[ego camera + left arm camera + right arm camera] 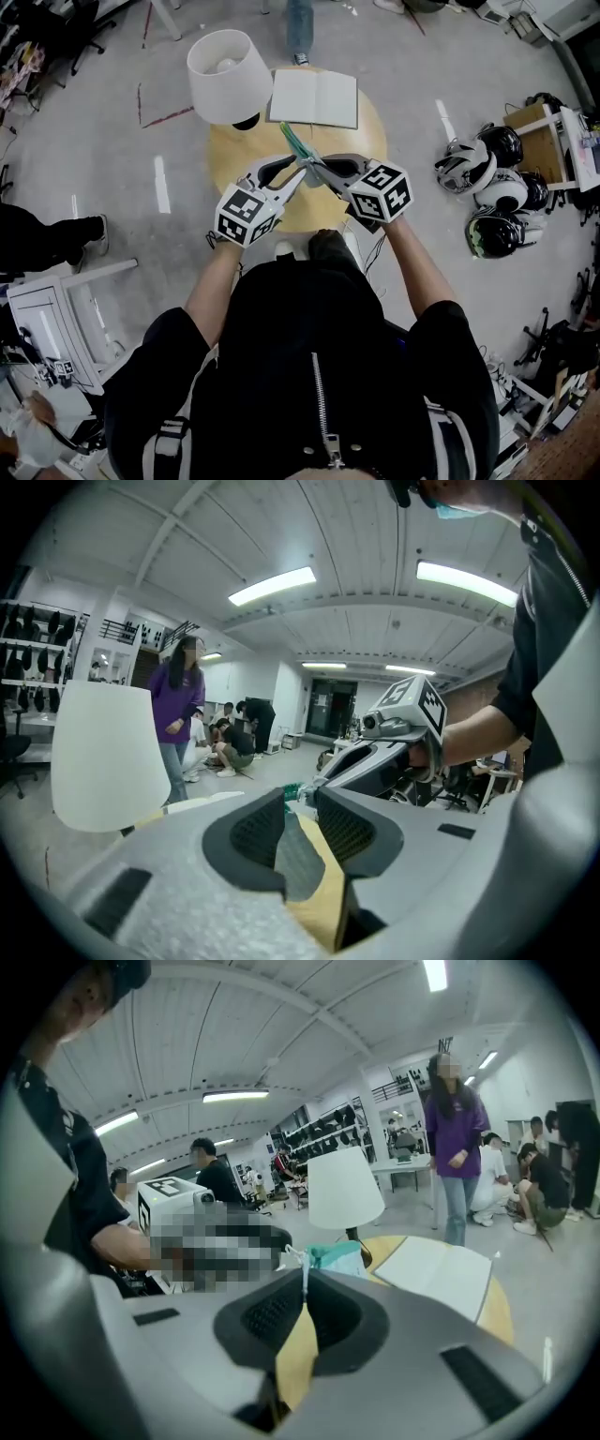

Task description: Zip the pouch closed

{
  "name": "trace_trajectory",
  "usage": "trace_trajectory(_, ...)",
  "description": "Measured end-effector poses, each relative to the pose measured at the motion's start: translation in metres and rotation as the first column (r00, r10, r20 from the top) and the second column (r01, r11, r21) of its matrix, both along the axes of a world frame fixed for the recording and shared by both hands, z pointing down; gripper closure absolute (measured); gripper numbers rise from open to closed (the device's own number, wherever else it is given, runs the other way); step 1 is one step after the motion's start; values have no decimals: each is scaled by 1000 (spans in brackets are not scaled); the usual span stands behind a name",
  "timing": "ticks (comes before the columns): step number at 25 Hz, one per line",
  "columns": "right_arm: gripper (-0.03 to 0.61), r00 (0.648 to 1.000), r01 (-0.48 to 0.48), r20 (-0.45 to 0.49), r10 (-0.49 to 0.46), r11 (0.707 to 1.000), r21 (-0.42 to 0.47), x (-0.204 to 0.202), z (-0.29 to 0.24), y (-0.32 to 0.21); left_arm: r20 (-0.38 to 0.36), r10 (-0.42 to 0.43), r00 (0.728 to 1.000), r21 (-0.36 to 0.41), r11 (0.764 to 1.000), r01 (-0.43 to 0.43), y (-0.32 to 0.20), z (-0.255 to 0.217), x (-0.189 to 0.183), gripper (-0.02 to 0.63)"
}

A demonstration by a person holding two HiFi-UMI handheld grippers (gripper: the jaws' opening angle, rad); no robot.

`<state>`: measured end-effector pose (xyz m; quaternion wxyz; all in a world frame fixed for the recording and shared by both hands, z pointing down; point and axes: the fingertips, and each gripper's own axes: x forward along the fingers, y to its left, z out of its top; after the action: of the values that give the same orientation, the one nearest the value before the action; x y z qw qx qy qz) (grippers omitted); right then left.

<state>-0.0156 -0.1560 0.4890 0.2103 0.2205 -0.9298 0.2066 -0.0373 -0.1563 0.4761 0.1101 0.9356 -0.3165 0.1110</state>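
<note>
Step in hand: zip stroke on the pouch (298,142), lifted clear of the round table (230,150) between the two grippers.

Right gripper (313,166): jaws clenched on the thin white zip pull (304,1269), teal fabric just beyond the tips.

Left gripper (300,803): jaws released and standing well apart, nothing between the pads; a scrap of teal visible just past the tips, not touching.

Pouch therefore carried by the pull alone. Extent of zip closure not readable from any view.

Judgement: mid-task, at a regrasp. Next move probably calls for the left jaws to take the pouch body again near the zip's end, to brace the fabric taut, so the right can draw the pull along the track. Without a brace, likely just swinging of the pouch.

Surroundings: white-shaded lamp (230,64) at the table's far left, open notebook (314,97) beside it, both beyond the grippers and clear of the working space. Helmets (492,192) on the floor well off to the right. Bystander in purple (176,705) past the table. Nothing in the way.
</note>
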Motion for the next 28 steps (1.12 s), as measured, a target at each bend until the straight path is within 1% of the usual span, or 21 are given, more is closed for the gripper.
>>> trace_trajectory(4,561,1000,9,18,-9,1000,2,-4,-6,10,-2,27,1000,-4,1000,-27,8,2,7,514)
trace_trajectory(8,561,1000,14,15,-14,1000,2,-8,-6,18,-10,24,1000,18,1000,-24,15,0,6,598)
trace_trajectory(9,561,1000,15,15,-15,1000,-1,-8,-6,19,-12,26,1000,22,999,-26,16,0,6,603)
trace_trajectory(13,561,1000,23,16,-23,1000,-4,-9,-6,26,-8,33,999,24,999,-33,22,0,4,606)
trace_trajectory(21,561,1000,23,20,-22,1000,-11,-10,-1,34,45,25,999,16,1000,-25,23,7,-1,607)
trace_trajectory(23,562,1000,22,20,-22,1000,-14,-11,0,35,40,27,999,6,1000,-27,23,9,-2,606)
trace_trajectory(25,562,1000,22,19,-22,1000,-18,-10,0,38,25,11,1000,-13,1000,-11,23,12,-6,607)
trace_trajectory(28,563,1000,25,13,-25,1000,-19,-8,0,43,25,-10,1000,-30,999,11,21,15,-13,607)
